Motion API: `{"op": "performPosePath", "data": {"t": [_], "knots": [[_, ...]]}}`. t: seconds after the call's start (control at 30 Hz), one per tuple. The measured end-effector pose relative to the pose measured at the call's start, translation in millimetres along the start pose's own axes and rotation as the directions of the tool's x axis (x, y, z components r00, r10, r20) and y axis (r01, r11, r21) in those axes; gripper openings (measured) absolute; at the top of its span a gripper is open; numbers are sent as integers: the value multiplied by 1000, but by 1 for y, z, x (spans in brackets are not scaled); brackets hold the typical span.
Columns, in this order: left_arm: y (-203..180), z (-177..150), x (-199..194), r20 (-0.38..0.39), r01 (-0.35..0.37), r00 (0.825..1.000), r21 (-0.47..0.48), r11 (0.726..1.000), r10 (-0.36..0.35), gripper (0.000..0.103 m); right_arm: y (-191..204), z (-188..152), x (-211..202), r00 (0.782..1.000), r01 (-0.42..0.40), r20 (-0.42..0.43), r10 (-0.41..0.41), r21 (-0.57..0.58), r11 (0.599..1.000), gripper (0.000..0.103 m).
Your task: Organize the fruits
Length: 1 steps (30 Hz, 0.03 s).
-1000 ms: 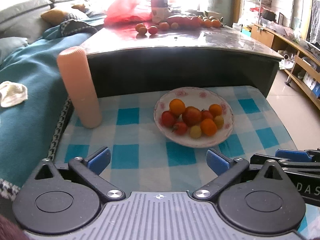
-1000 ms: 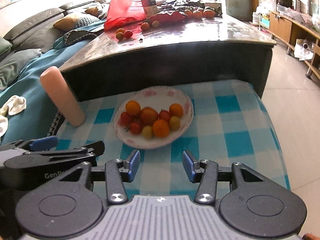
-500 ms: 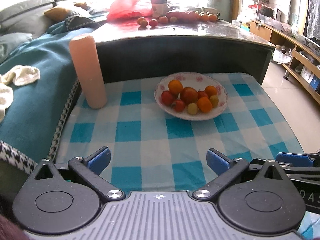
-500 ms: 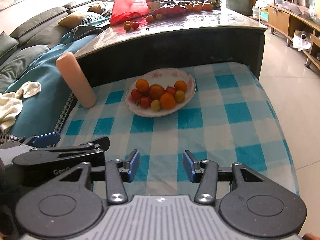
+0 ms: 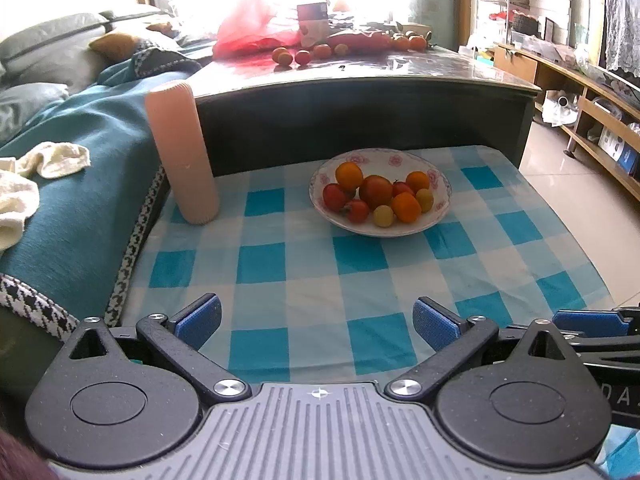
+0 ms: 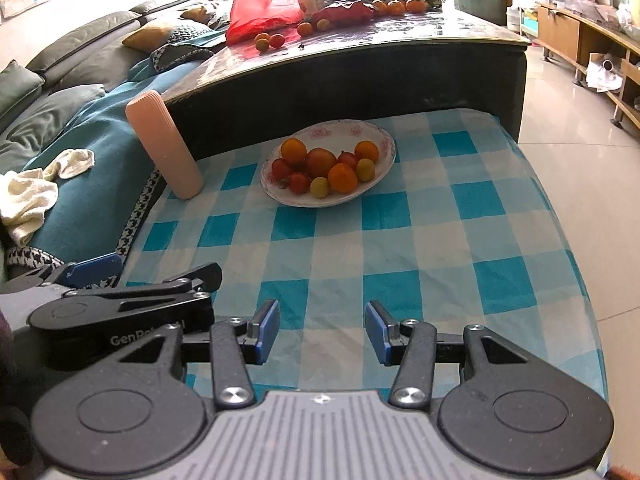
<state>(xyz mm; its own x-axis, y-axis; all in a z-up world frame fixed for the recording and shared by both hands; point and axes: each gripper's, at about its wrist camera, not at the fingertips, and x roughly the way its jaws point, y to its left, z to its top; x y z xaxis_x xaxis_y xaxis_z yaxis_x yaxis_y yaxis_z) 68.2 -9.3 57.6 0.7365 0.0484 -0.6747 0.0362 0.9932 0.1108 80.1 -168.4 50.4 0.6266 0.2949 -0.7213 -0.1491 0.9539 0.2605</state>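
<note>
Fingers of both grippers stand spread apart and hold nothing; between each pair only the checked cloth shows. The left gripper and the right gripper hover side by side over the near edge of the low surface, which is covered with the blue and white cloth.

The fruits lie heaped in a flowered plate at the far part of this surface, well apart from both grippers. Seen from the left gripper, the plate lies ahead and a little to the right. Seen from the right gripper, it lies ahead and almost on the centre line, a little to the left. So the plate sits about between the two grippers, and neither is clearly nearer. The fruits are round, so they offer no long axis to align with.

More loose fruits lie on the dark table behind, beside a red bag, much farther away. A pink ribbed cylinder stands upright at the far left, near the plate but not touching it.

The scene fits two stages: the plate gathering is complete, or the fruits on the dark table are waiting to join it. I cannot decide which.
</note>
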Motion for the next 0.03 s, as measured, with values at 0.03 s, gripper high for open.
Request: {"op": "performPosePath", "data": {"t": [0.03], "knots": [[0,0,0,1,1,1000,-4,1000,-1,103,0,0,0,1000,0,-1,0,1,1000,61]]}}
